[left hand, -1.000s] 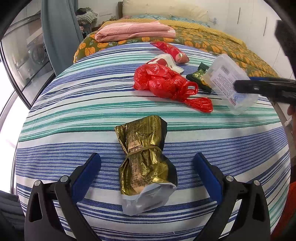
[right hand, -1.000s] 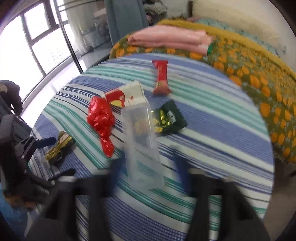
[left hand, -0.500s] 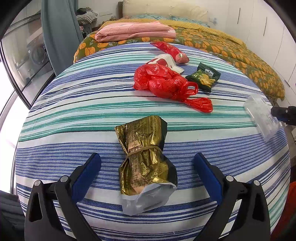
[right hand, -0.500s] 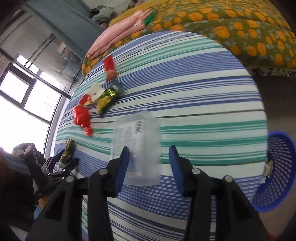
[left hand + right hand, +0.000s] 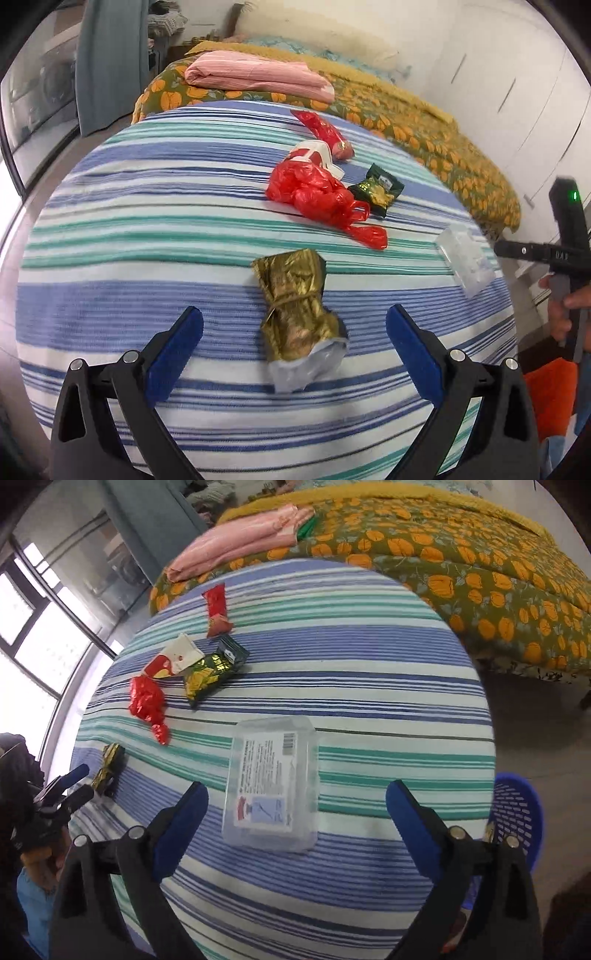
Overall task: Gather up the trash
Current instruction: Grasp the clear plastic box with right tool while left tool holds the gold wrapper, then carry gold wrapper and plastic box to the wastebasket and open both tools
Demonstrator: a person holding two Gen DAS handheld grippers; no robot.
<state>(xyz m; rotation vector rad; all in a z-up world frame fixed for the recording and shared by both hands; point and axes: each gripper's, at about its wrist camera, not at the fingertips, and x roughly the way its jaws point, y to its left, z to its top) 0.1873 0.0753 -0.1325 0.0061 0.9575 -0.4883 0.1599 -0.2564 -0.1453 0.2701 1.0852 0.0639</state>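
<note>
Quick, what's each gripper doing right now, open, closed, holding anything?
Left gripper: open, holding nothing; gold wrapper lies between its jaws.
Right gripper: jaws opening, clear plastic box between them, not gripped.

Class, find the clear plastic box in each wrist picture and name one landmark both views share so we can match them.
Left wrist view: the clear plastic box lies at the right edge of the striped cloth, beside the right tongs.
Right wrist view: it lies at lower centre, between the opening blue pads, untouched by either.
Shared landmark: the crumpled red plastic bag.
</note>
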